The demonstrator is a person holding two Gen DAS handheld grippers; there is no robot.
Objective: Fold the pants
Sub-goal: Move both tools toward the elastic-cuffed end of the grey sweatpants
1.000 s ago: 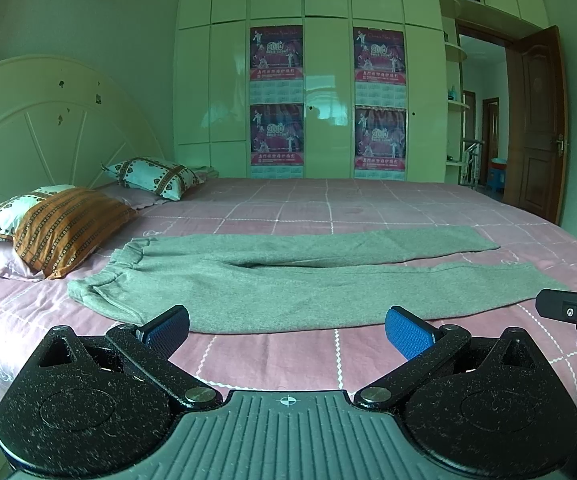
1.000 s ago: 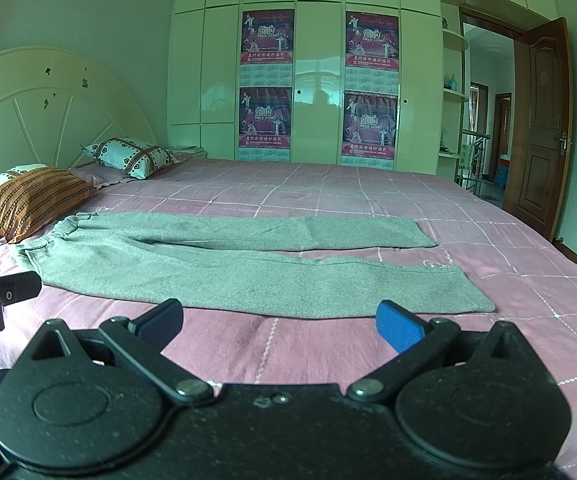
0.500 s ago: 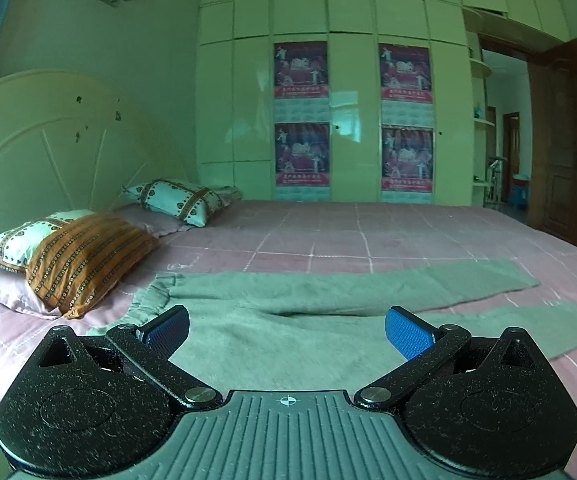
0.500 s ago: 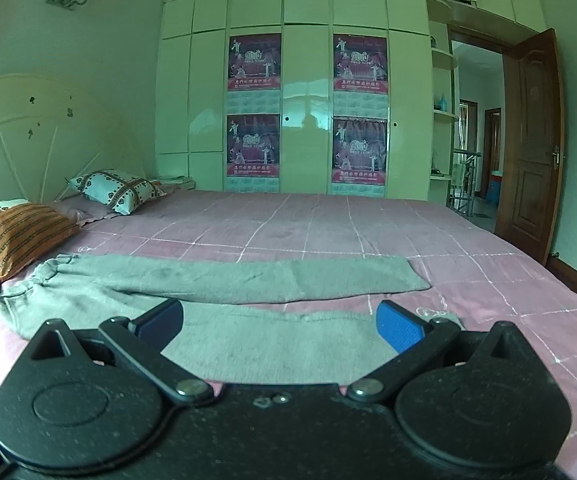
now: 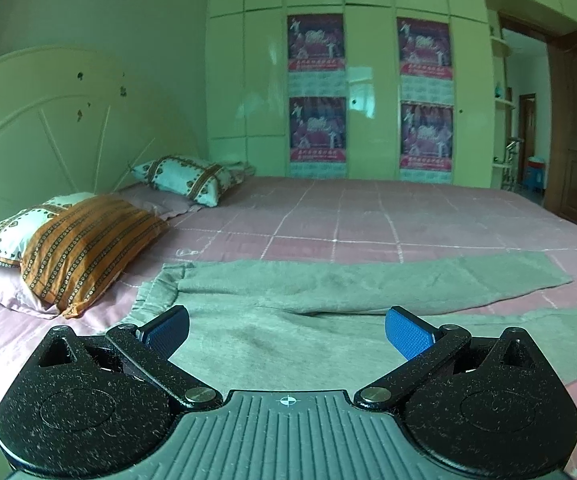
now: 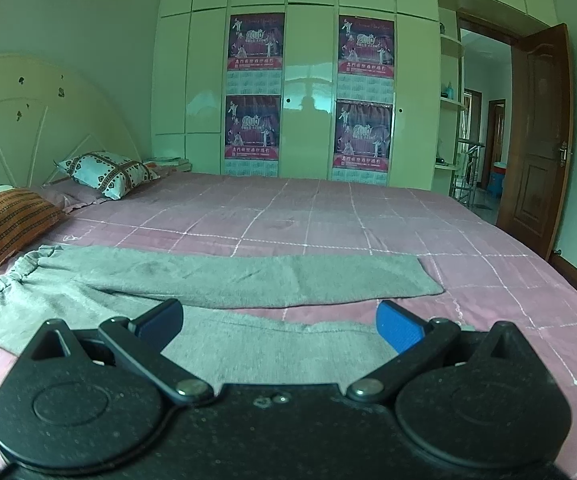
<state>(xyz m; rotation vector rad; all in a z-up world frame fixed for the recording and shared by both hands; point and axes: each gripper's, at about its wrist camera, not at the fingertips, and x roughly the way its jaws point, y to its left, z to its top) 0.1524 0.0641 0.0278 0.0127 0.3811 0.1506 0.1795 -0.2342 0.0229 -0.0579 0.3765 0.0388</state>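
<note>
Pants (image 5: 328,300): grey, soft knit, spread flat along the near edge of the bed (image 5: 368,216), waistband toward the headboard (image 5: 48,120) end, both legs reaching toward the foot edge. Legs apart in a narrow V, far leg (image 6: 288,276) lying just beyond the near leg (image 6: 280,356). No fold made; task judged at its very start, with everything left: one leg over the other, then the length folded.

Left gripper (image 5: 286,330): low over the waist and seat area, jaws spread wide, blue pads (image 5: 406,332) bare, nothing held.

Right gripper (image 6: 278,324): low over the near leg toward its hem end, jaws likewise spread wide, nothing held. Contact with the cloth not determinable for either tool.

Pillows: striped orange pillow (image 5: 84,248) at the near headboard corner, just beside the waistband; patterned white pillow (image 5: 184,178) farther along the headboard edge.

Containers: none on the bed. Wardrobe (image 6: 308,60) behind, doors closed, contents hidden.
</note>
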